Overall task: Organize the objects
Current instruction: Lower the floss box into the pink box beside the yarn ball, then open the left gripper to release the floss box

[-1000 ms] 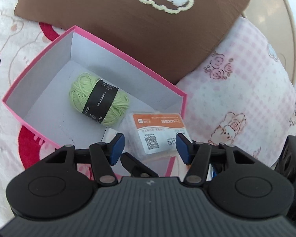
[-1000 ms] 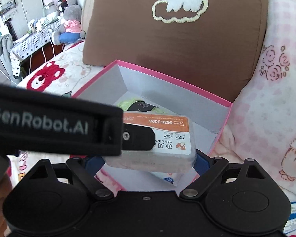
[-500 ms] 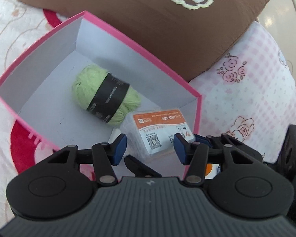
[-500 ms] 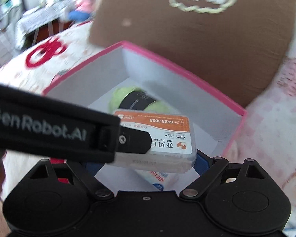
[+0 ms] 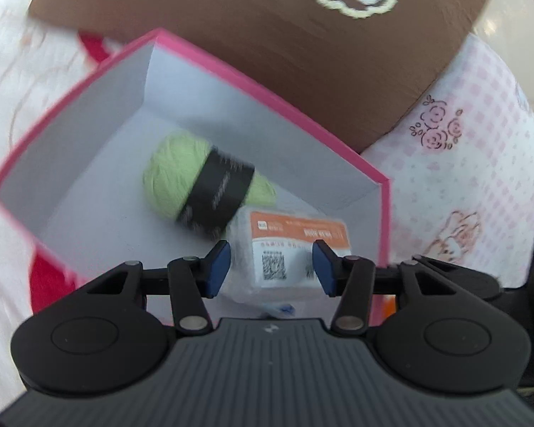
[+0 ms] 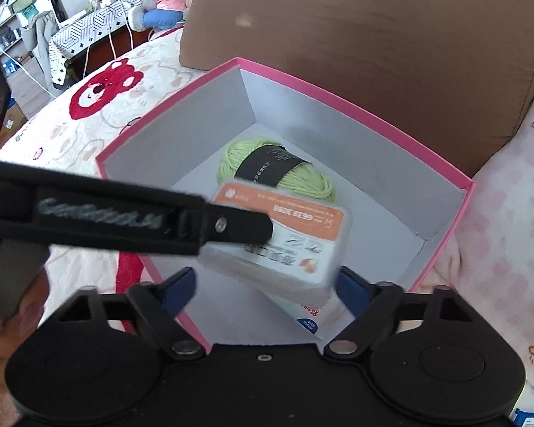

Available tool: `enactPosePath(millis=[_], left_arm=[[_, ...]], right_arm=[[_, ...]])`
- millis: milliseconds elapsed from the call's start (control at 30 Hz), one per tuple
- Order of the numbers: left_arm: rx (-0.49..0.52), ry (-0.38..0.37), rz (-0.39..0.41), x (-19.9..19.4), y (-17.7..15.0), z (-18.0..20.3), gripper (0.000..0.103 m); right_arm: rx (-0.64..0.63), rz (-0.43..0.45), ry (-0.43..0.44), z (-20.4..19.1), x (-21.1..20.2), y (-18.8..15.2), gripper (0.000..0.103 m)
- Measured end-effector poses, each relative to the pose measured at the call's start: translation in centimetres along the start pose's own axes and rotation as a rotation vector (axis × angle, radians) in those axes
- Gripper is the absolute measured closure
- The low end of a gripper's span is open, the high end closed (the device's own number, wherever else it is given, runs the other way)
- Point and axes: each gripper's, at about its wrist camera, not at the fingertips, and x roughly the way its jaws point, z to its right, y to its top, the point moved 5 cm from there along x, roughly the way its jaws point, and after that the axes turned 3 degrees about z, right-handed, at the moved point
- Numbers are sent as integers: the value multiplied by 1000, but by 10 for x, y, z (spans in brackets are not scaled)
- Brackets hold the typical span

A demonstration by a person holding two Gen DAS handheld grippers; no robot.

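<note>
Pink box (image 6: 441, 174) sits on the bed, green yarn (image 6: 302, 178) inside; clear floss case (image 6: 277, 242) hangs tilted over it. Left tool (image 5: 271, 268) pinches the case; right tool (image 6: 263, 290) is closing, not yet pressing. Releasing early could tip it onto the rim

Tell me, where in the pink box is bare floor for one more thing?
Bare floor lies between the green yarn and the pink box's left wall, seen from the left wrist. The near right corner is crowded: the orange-label packet hangs over a flat white pack.
</note>
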Motion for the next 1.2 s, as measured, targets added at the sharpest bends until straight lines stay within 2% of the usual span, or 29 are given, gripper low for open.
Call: enactPosePath(millis=[33, 100, 200, 333, 467, 600, 733, 800, 967, 1067, 1100, 1200], left_arm=[[23, -10, 2, 4, 2, -2, 55], [-4, -42, -36, 13, 2, -8, 55], [32, -37, -43, 17, -2, -7, 54], [38, -29, -48, 18, -2, -8, 54], [12, -24, -74, 23, -6, -15, 53], [32, -8, -68, 24, -9, -15, 54], [29, 8, -58, 27, -10, -16, 59], [48, 39, -56, 29, -10, -16, 62], [73, 60, -62, 32, -12, -13, 63], [85, 70, -77, 35, -14, -13, 68], [97, 83, -85, 36, -14, -12, 73], [123, 101, -90, 40, -17, -10, 74]], right_arm=[[-1, -8, -22, 1, 2, 0, 38], [8, -25, -73, 5, 6, -1, 42], [53, -38, -72, 13, 7, -4, 49], [-2, -59, -102, 7, 8, -9, 58], [28, -84, -90, 4, 8, -10, 59], [63, -105, -71, 3, 9, -12, 60], [102, -125, -115, 0, 12, -11, 60], [84, -135, -140, -5, 16, -10, 60], [43, -162, -196, -8, 25, -10, 61], [10, -156, -204, -9, 25, -11, 61], [9, -150, -199, -8, 24, -11, 61], [15, -133, -197, -2, 15, -9, 61]])
